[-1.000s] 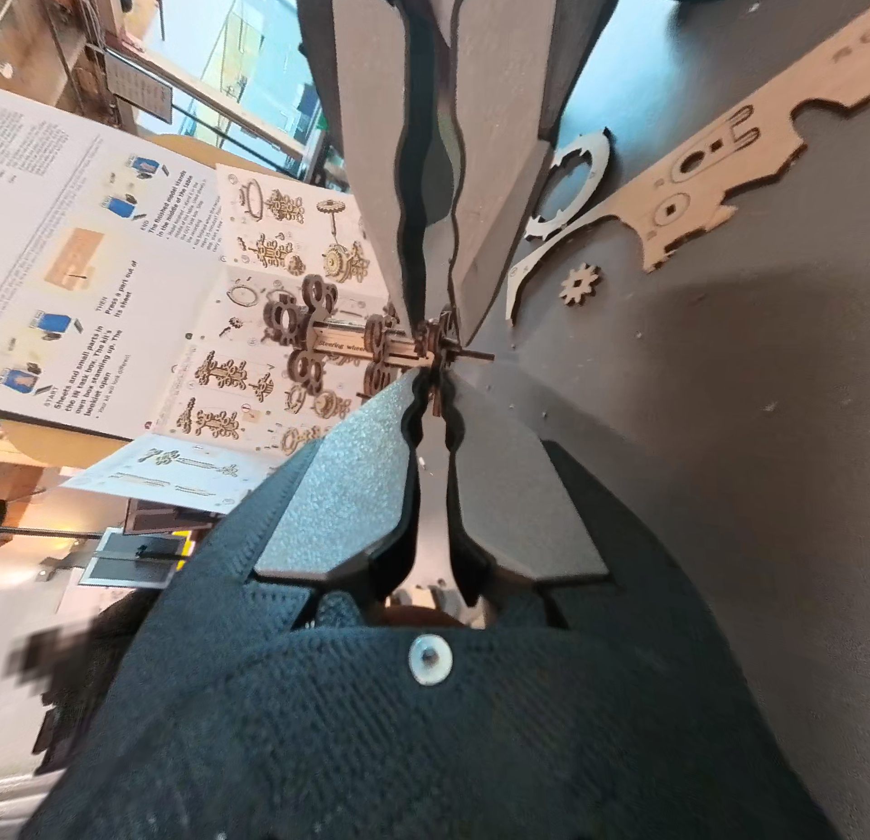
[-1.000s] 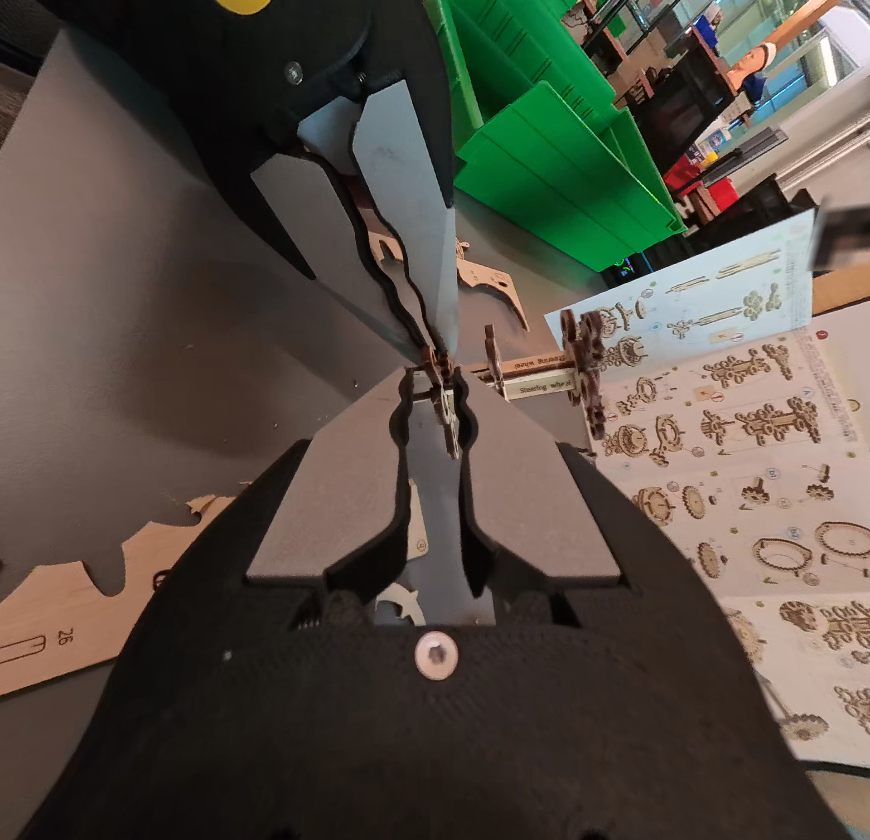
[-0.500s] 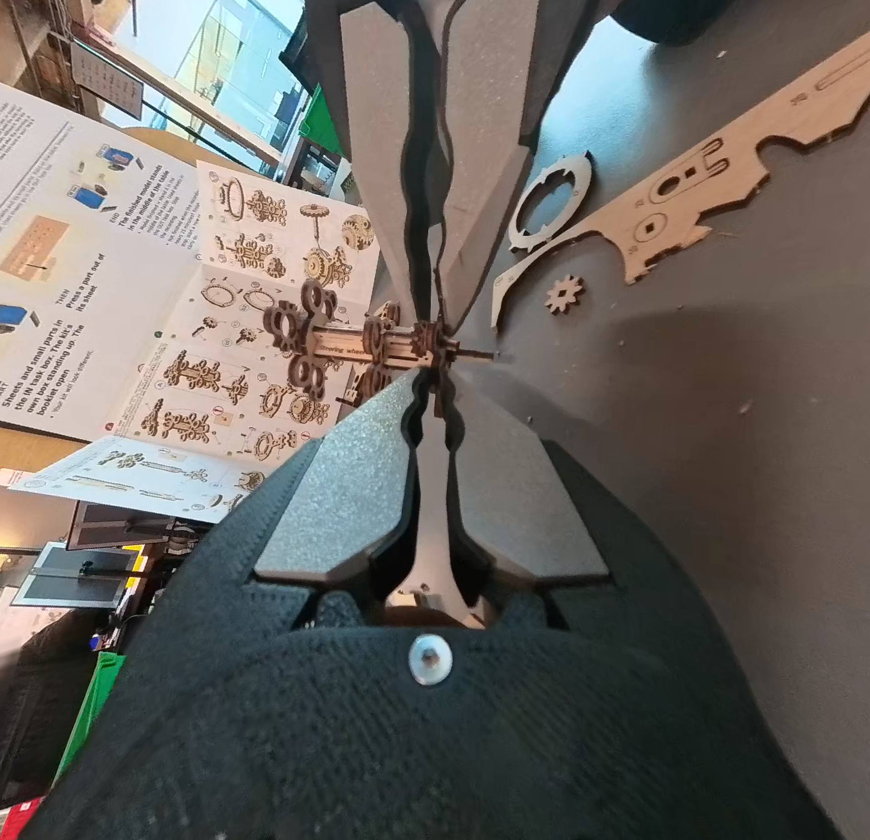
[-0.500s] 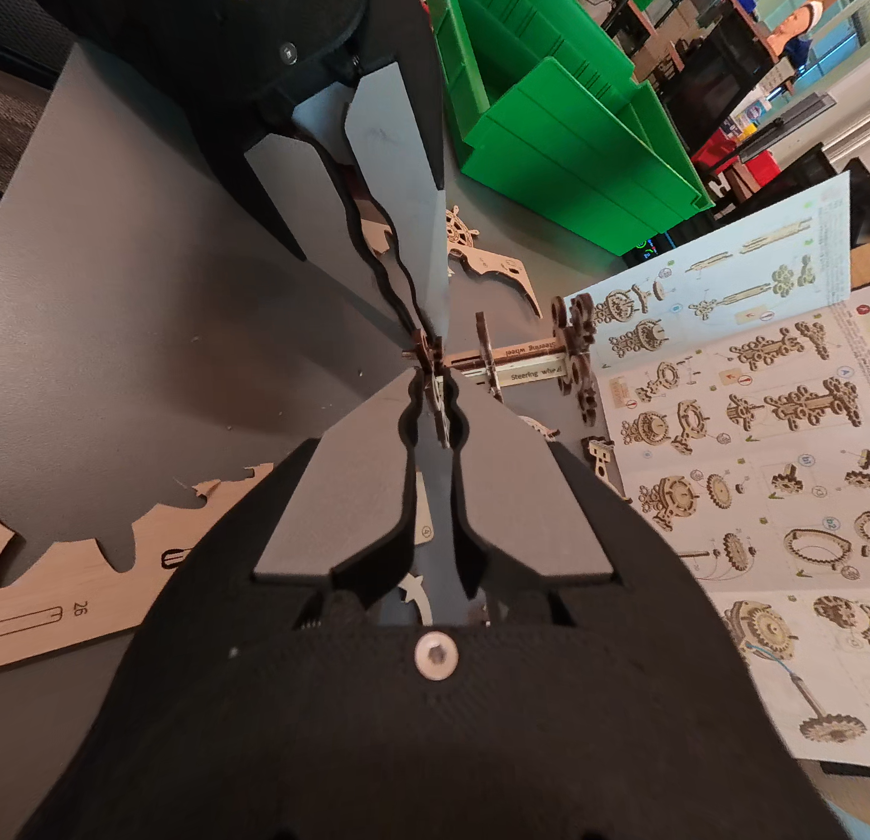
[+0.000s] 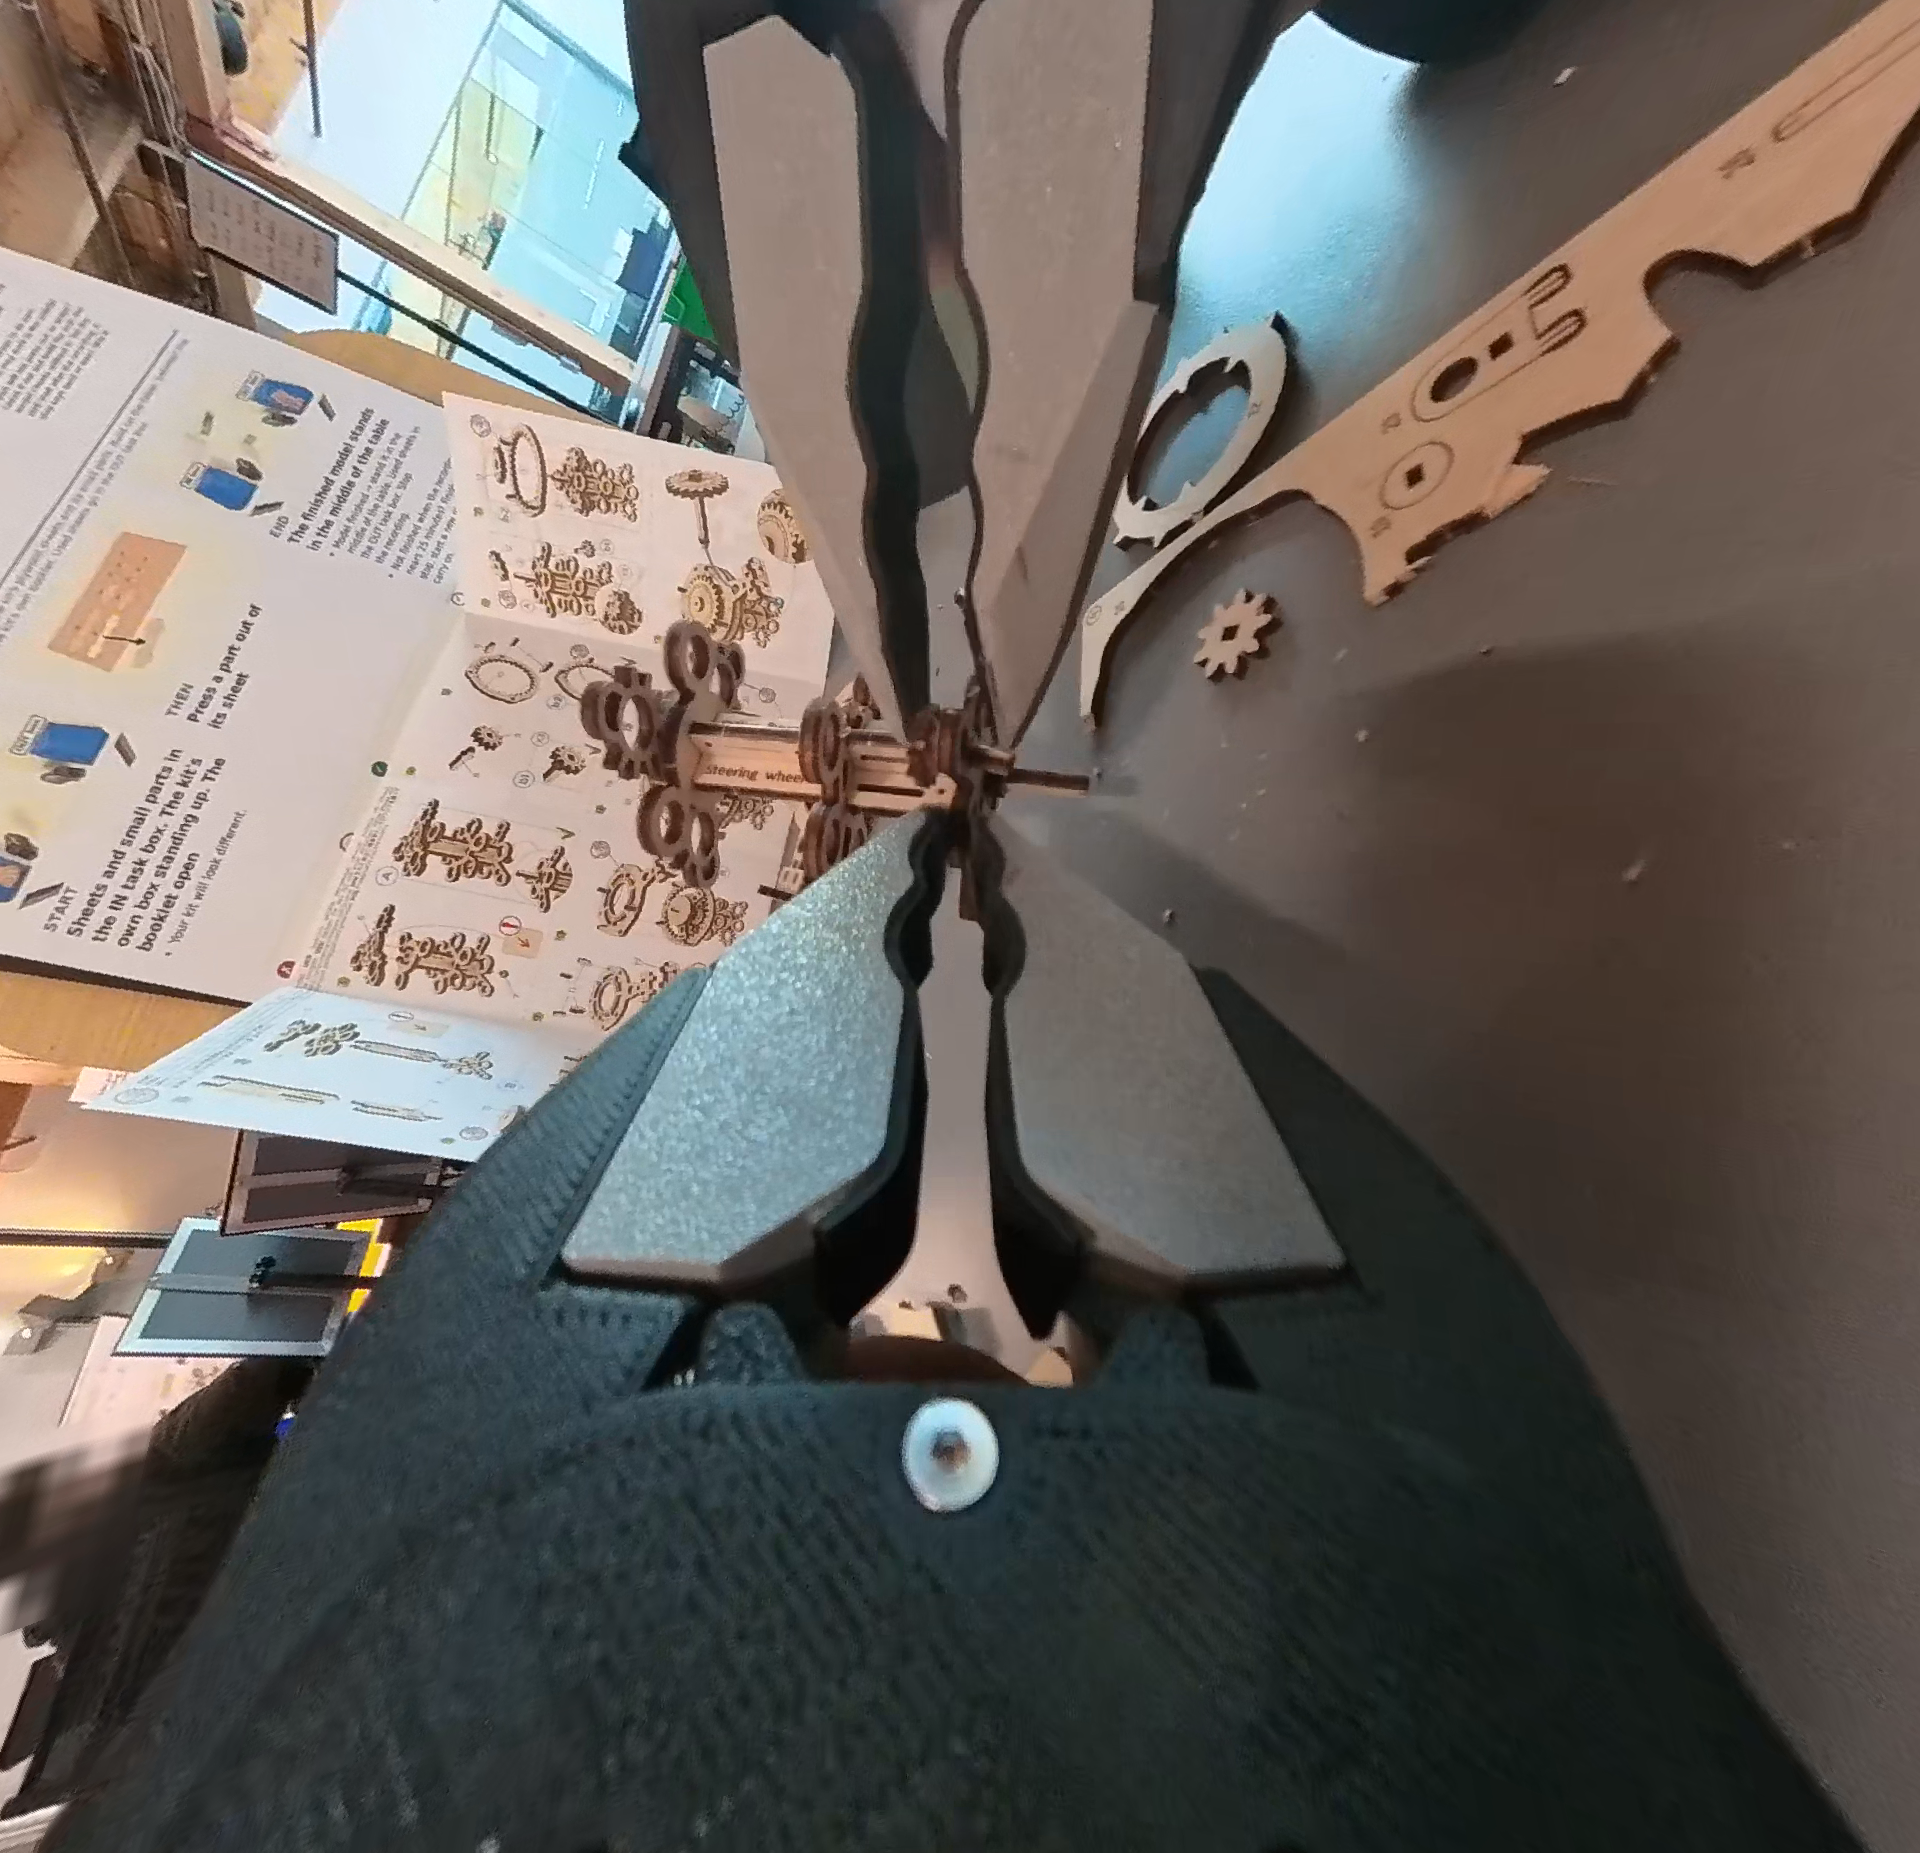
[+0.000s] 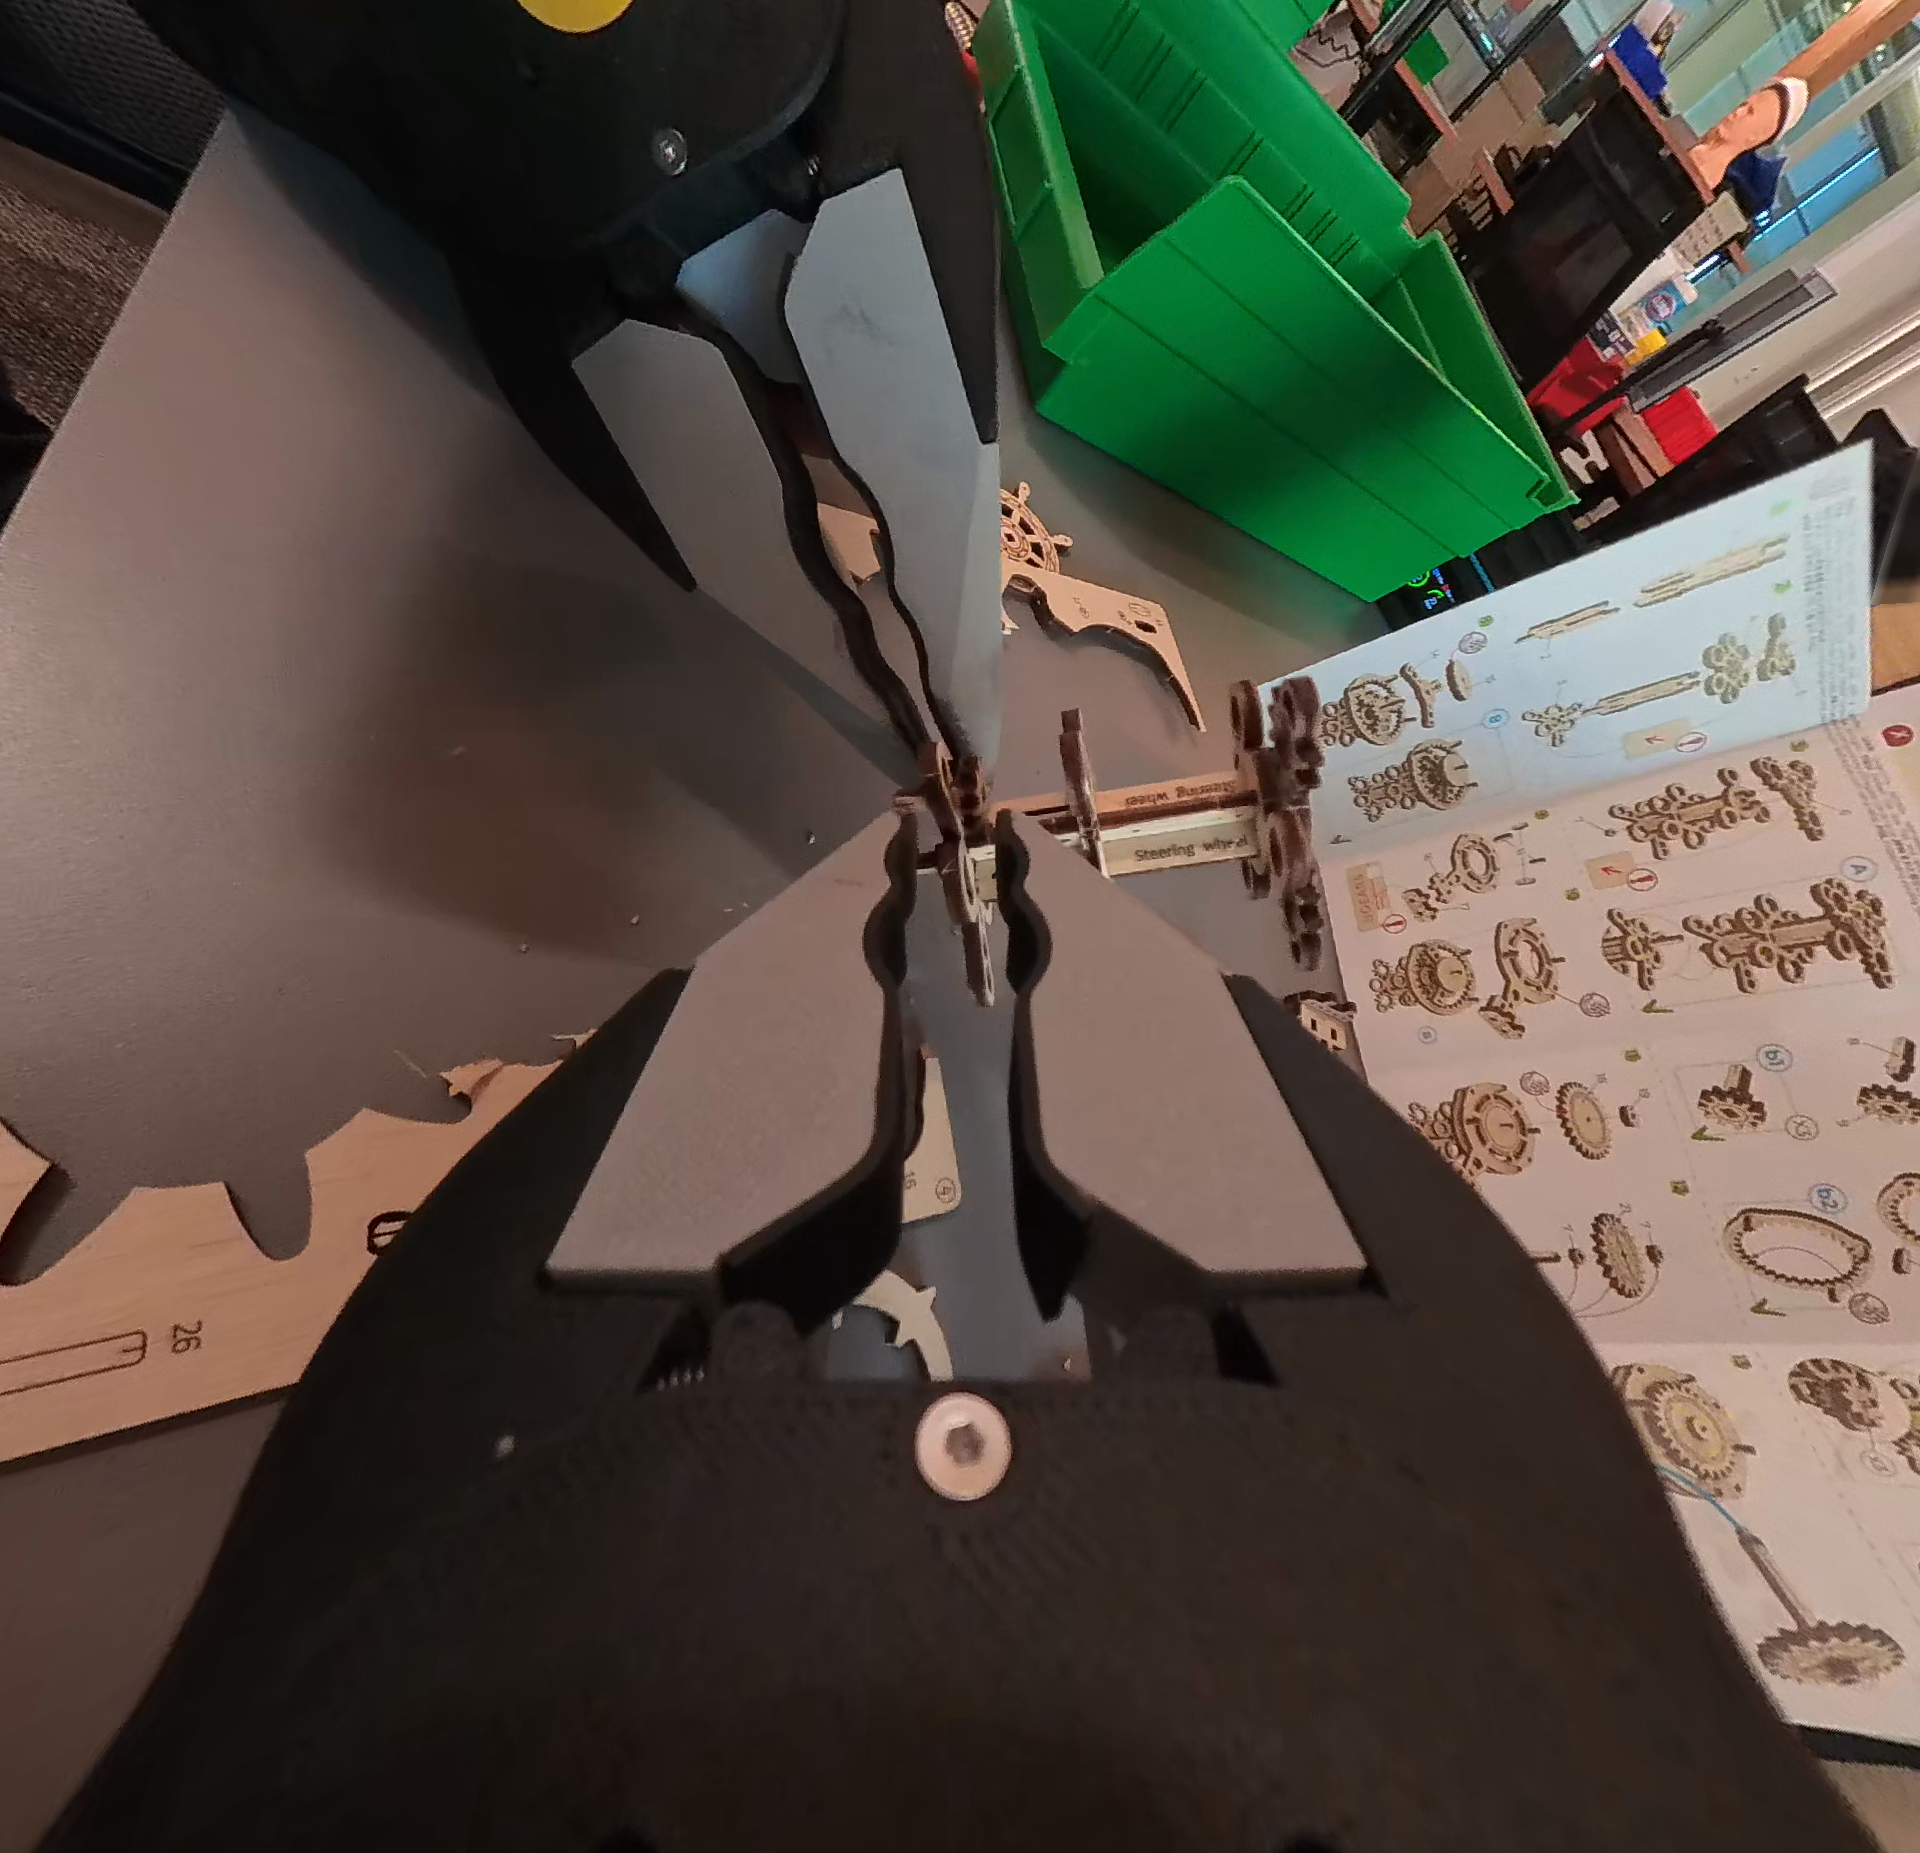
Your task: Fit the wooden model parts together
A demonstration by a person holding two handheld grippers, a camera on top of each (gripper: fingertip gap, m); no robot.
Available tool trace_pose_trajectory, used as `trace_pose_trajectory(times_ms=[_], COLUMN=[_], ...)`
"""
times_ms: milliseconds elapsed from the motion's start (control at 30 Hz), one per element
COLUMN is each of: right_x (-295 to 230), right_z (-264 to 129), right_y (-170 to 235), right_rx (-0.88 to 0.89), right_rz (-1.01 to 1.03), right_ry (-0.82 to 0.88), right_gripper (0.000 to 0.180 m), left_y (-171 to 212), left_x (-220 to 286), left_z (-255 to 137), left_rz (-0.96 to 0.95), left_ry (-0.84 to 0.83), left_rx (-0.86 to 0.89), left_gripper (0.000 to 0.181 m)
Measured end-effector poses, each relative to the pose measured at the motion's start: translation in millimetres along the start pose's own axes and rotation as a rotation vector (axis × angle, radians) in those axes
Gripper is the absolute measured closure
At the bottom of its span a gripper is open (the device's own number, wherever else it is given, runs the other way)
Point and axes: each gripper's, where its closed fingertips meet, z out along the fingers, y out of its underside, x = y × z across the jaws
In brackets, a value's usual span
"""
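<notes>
Nearest your left gripper (image 5: 961, 853), the fingers are pinched together on the end of the wooden axle assembly (image 5: 800, 759), which you hold in the air above the dark tabletop (image 5: 1558, 972). Your right gripper (image 6: 961, 847) meets it nose to nose from the other side, its fingers clamped on a small toothed disc (image 6: 971, 868) seated edge-on at that same end of the axle.

You look to be partway through pressing that disc onto the shaft: a thin peg (image 5: 1049, 780) pokes out past the clamped parts. The next move probably calls for a straight push along the axle line, both grips firm, without twisting, since the thin wood could snap or the disc could cock on the shaft.

Further out, count what lies around. The assembly carries two flower-shaped hubs, the larger (image 5: 665, 743) at the far end and a smaller one (image 5: 836, 780) nearer the grippers. On the tabletop toward its right edge lie one loose small gear (image 5: 1236, 634), one flat ring piece (image 5: 1195, 442) and one long punched-out sheet (image 5: 1455, 432). The right wrist view adds one ship's-wheel part (image 6: 1029, 536) and another cut sheet remnant (image 6: 156, 1284). Along the left edge lies one unfolded instruction booklet (image 5: 499, 764); beyond the far edge stand at least two green bins (image 6: 1247, 328).
</notes>
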Motion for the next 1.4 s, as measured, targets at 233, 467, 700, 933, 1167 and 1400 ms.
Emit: trace_pose_trajectory(times_ms=[233,467,700,933,1167,1400], right_x=[-2.3,-5.9,-2.1,8.1,2.9,0.1], right_z=[3.2,5.7,2.1,-4.1,1.4,-4.4], right_y=[3.1,4.5,5.6,-2.0,-2.9,-3.3], right_rx=[-0.034,-0.039,-0.033,0.031,0.015,0.024], right_rz=[-0.054,-0.067,-0.020,0.098,0.059,0.029], right_ry=[0.016,0.002,0.000,0.003,0.001,-0.018], right_gripper=[0.171,0.170,0.158,0.171,0.178,0.162], left_y=[3.6,6.5,10.2,6.9,8.0,6.4], left_x=[2.5,4.1,-1.7,-4.6,-2.7,-2.5], left_z=[1.6,3.1,2.9,0.4,0.3,0.3], left_rz=[0.047,0.134,0.282,0.279,0.273,0.246], left_ry=[-0.003,-0.020,-0.094,-0.110,-0.096,-0.089], left_rx=[-0.026,-0.064,-0.130,-0.121,-0.119,-0.107], left_gripper=[0.180,0.180,0.180,0.180,0.180,0.179])
